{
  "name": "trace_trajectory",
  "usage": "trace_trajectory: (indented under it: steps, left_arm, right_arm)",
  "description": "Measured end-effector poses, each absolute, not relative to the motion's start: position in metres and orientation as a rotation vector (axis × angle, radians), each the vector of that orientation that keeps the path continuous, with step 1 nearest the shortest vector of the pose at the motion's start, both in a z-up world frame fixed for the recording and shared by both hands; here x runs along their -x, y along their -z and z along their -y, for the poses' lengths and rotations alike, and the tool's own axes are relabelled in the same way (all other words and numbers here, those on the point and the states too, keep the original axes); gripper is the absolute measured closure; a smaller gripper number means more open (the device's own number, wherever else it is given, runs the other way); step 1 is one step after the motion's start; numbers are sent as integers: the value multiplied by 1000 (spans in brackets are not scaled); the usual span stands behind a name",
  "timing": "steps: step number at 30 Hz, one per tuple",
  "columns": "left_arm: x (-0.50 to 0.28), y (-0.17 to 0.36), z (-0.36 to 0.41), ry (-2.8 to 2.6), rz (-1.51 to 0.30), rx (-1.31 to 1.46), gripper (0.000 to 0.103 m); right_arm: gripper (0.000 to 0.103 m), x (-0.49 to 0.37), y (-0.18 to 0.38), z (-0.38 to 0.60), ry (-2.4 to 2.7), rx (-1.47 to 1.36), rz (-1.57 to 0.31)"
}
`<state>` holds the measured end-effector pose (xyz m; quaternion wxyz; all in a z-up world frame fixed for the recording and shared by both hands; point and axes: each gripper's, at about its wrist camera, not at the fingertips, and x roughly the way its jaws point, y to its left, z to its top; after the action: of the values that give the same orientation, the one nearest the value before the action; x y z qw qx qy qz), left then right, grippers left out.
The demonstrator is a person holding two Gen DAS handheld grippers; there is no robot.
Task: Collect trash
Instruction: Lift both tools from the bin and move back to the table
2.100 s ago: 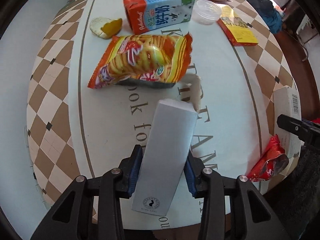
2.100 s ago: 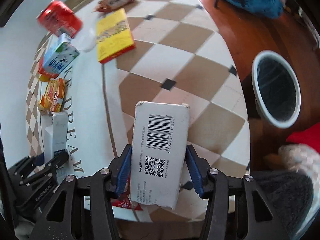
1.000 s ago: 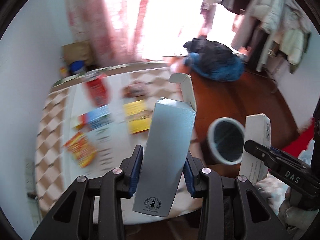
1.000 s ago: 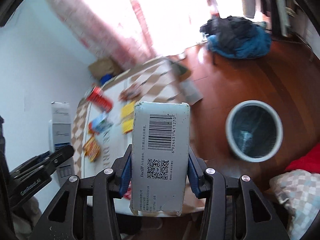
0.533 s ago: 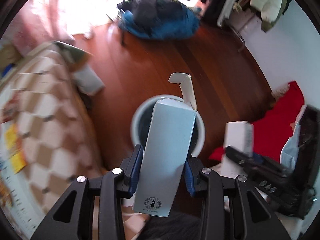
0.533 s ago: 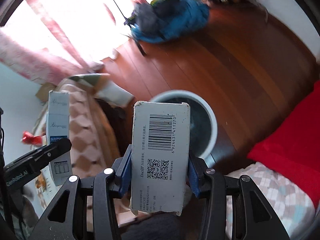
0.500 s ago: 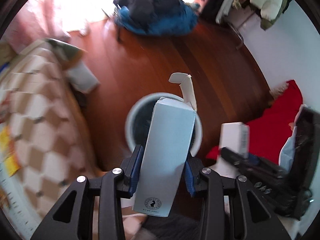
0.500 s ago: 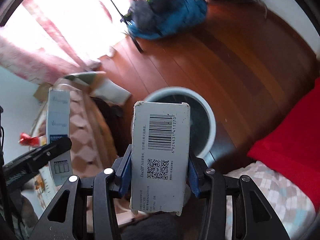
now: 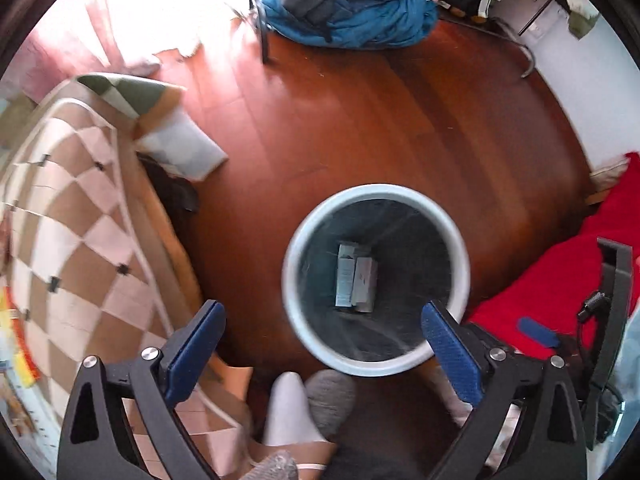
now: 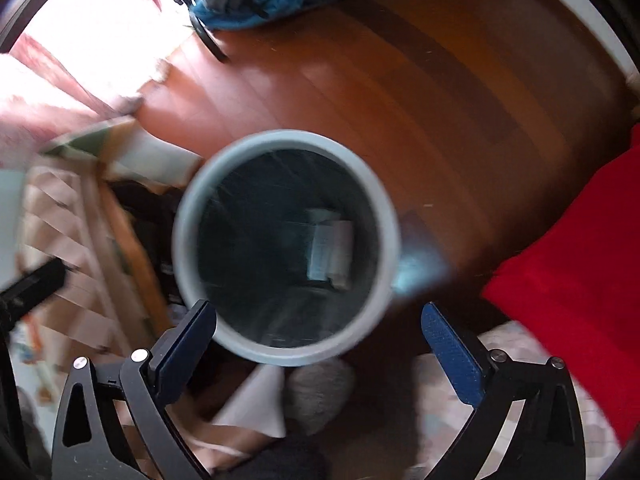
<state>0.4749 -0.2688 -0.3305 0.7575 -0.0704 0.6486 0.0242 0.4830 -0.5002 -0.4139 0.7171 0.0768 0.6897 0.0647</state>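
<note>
A round bin with a pale rim (image 9: 376, 192) (image 10: 286, 138) stands on the wooden floor right below both grippers. Two pale cartons (image 9: 355, 278) (image 10: 330, 254) lie side by side on its dark bottom. My left gripper (image 9: 320, 330) points straight down over the bin, its jaws opening wide with nothing between the blue pads. My right gripper (image 10: 318, 330) hangs over the same bin, its jaws also opening wide and empty. The right gripper's body (image 9: 612, 320) shows at the right edge of the left wrist view.
The table with its checked cloth (image 9: 68, 240) lies to the left, with snack packets at its far left edge. A red cushion (image 9: 560, 280) is at the right. A blue bundle (image 9: 348, 8) sits on a chair at the back. The person's socked feet (image 9: 308, 404) stand near the bin.
Both grippers let go of their cartons, which fell into the bin, and now stand wide open. Both hands sank closer over the bin.
</note>
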Motion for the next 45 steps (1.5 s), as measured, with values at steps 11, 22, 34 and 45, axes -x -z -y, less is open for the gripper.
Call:
trace_trajectory:
  steps: [11,22,34,45]
  left_arm:
    - [-439,320,276,-102,-1391,76,3]
    - [-409,264,281,-92,-1296,72,3]
    - [-360,168,276,-94,-1136,87,3]
    - [-295,104,201,-184,-1005,153,3]
  right_arm:
    - [0,-453,397,506,-65,-41,-1495]
    - [0,-429,319,511,-56,-56,-1391]
    - [0,-387,203,515,-60,-124,-1195]
    - [0,-339,118,465,-157,-183,-1075]
